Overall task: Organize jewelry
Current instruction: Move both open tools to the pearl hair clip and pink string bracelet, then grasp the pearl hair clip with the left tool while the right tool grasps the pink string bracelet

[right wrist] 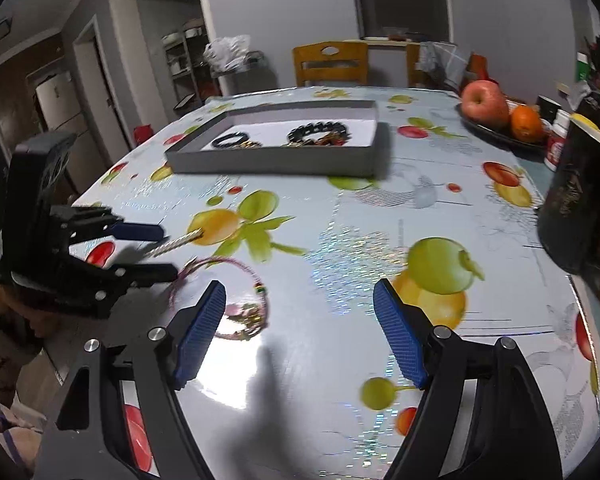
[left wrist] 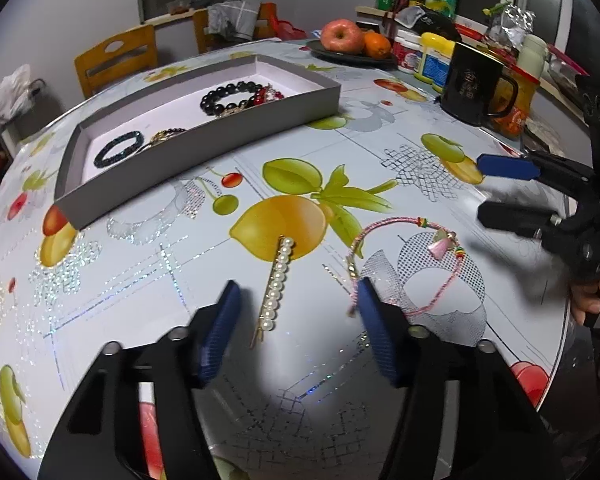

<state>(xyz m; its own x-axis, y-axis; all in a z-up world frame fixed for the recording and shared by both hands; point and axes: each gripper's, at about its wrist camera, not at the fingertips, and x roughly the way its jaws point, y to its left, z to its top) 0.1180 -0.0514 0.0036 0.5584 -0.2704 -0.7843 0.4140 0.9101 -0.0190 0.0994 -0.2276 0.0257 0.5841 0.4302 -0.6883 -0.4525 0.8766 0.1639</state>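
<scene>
From the left wrist view, the left tongs point(left wrist: 298, 330) stand apart over the fruit-patterned table point(left wrist: 380, 152), nothing pinched between them; the pearl hair clip point(left wrist: 275, 286) lies flat in the gap, its lower end between the two blue pads, touching neither. Just to the right, the pink cord bracelet point(left wrist: 410, 264) lies on the table, one side of its loop passing behind the right-hand pad. This view looks down into the grey tray point(left wrist: 204, 140) farther back, showing a black bead bracelet point(left wrist: 230, 98), red beads beside it and a dark braided bracelet point(left wrist: 118, 148) at the near end. It also shows the right tongs point(left wrist: 496, 192) from the side at the right edge, jaws apart and empty, with a hand point(left wrist: 586, 304) below them, and a black mug point(left wrist: 476, 88) near a plate holding an apple point(left wrist: 342, 36). From the right wrist view, the right tongs point(right wrist: 300, 336) stand wide apart above bare table, holding nothing; the pink cord bracelet point(right wrist: 224, 296) lies beside their left pad. Only here do the left tongs point(right wrist: 156, 250) appear from outside, jaws apart, the pearl hair clip point(right wrist: 176, 242) between them. The grey tray point(right wrist: 276, 160) is seen low and edge-on, its contents partly hidden.
</scene>
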